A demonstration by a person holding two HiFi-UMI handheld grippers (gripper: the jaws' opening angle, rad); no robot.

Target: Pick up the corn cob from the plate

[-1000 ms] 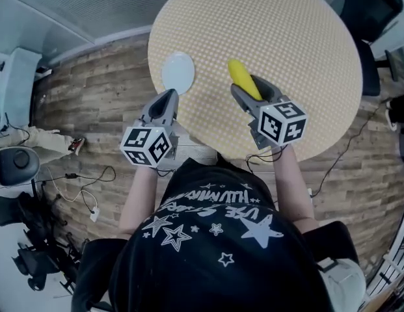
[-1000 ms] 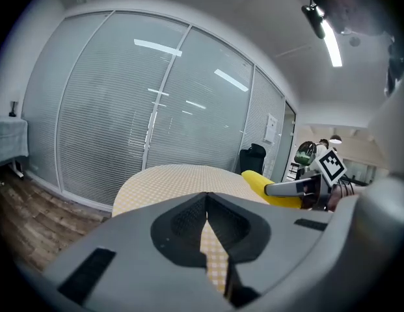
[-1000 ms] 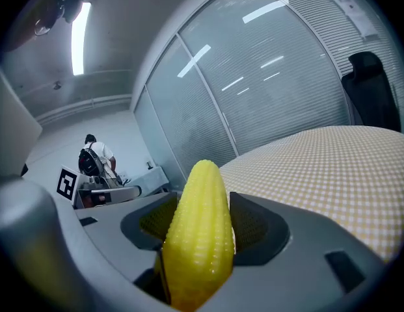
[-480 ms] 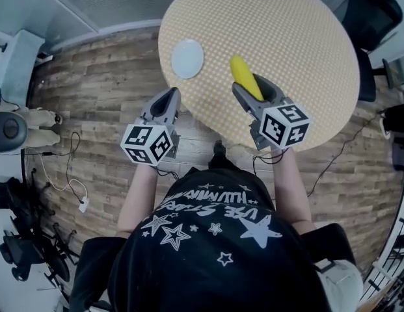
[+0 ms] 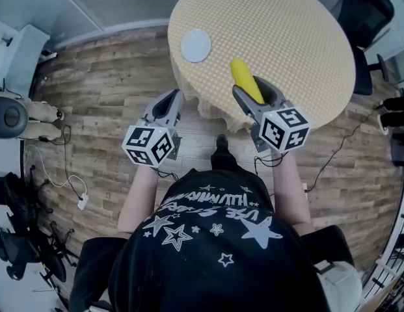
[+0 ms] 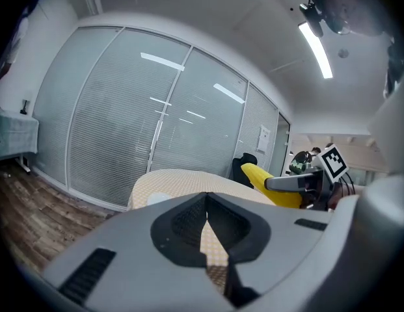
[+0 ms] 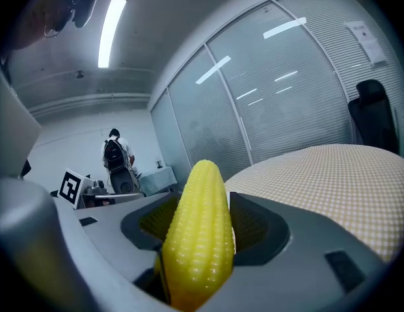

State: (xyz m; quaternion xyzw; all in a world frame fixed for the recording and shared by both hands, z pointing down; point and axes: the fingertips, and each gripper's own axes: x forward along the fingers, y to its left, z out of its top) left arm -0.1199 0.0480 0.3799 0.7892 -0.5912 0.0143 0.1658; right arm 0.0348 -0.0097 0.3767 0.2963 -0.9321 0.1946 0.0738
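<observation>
The yellow corn cob (image 5: 244, 79) sticks out forward from my right gripper (image 5: 252, 91), which is shut on it, held in the air near the round checked table's (image 5: 286, 38) front edge. In the right gripper view the cob (image 7: 197, 236) stands upright between the jaws of that gripper (image 7: 198, 208). The empty white plate (image 5: 196, 45) lies at the table's left edge. My left gripper (image 5: 168, 106) hangs over the wooden floor, left of the table, shut on nothing. The left gripper view shows its gripper (image 6: 207, 201) with jaws meeting, and beyond them the cob (image 6: 267, 182) and the plate (image 6: 157, 198).
A black office chair (image 5: 365, 6) stands behind the table at the right. Cables (image 5: 62, 174) and dark equipment (image 5: 8, 117) lie on the floor at the left. Glass partition walls (image 6: 136, 129) ring the room. A person with a backpack (image 7: 116, 158) stands far off.
The view has drawn back from the table: table and plate sit farther away and higher in the head view. Both grippers keep their pose, the right still holding the cob.
</observation>
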